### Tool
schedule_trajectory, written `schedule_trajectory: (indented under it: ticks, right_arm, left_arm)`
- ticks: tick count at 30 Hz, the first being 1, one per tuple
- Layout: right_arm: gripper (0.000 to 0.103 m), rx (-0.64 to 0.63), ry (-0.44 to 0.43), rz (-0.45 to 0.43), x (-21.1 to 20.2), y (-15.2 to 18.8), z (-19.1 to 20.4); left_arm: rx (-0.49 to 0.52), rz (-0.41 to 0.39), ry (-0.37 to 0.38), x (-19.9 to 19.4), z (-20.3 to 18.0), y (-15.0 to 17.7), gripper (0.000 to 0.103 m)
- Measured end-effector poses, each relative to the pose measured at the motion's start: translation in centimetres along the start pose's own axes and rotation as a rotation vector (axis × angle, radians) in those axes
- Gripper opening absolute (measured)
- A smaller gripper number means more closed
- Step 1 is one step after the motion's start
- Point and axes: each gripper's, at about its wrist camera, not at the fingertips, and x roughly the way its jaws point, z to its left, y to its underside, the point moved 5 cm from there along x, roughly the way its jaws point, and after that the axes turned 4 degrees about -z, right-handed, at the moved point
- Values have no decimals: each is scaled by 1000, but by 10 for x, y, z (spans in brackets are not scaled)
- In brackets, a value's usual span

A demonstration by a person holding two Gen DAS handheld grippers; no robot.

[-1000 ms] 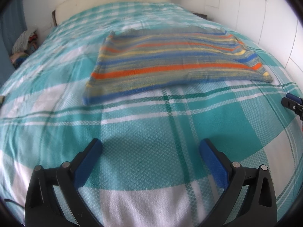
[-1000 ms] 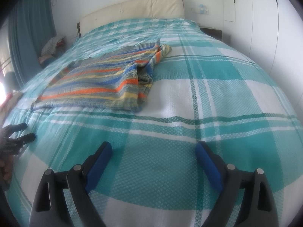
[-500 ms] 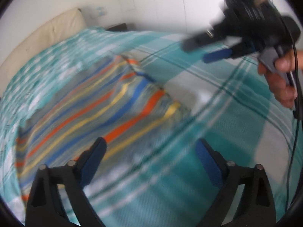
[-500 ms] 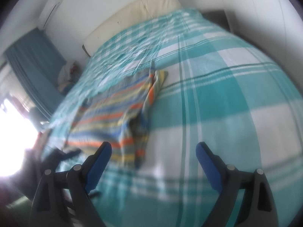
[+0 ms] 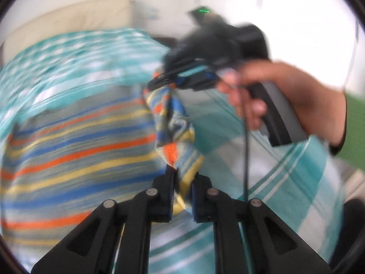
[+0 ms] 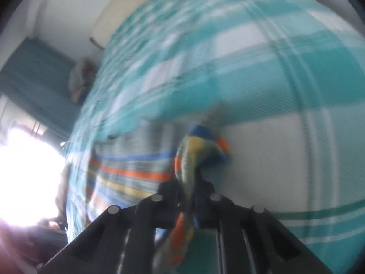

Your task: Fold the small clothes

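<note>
A striped knit garment, in orange, blue, yellow and grey bands, lies on the bed. Its right edge is pulled up into a ridge between both grippers. My left gripper is closing its jaws on the near corner, with the fabric pinched between the blue pads. In the left wrist view my right gripper holds the far corner of the same edge, carried by a person's hand. In the right wrist view the right gripper is closing on a bunched fold of the garment, cloth between its jaws. Both views are blurred.
The bed wears a teal and white checked cover with a cream headboard behind. A black cable hangs from the right gripper. A teal curtain and a pile of clothes stand beside the bed at the left.
Both grippers swung in from the bare cover to the garment's right edge. Their jaws went from wide apart to closed on the fabric, and the edge has lifted off the bed.
</note>
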Motion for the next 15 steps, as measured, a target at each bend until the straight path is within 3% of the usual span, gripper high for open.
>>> schedule_trajectory:
  ticks: [4,8,11,12,13,15]
  right_arm:
    - [10,-146,-75,2,15,2,97]
    - [10,-244,-129,63,68,14,178]
    - [11,-297,-108,112,121,27,221]
    - [14,-301,-110,127,141,33,232]
    - [18,-281,-130,145,154,40,236]
    - [44,-175,-220,188,174,48,235]
  left_arm:
    - [-150,-41,-52,-63,66,4,10]
    - [-291,-45,-123,-107,131,18,10]
    - [-357,-19,-194,-117,168,37,10]
    - [-377,8,-214,-113,178,43,13]
    - [-404,45,-244,-110,190,53,22]
    - [-460,104,-291,-107,207,68,33]
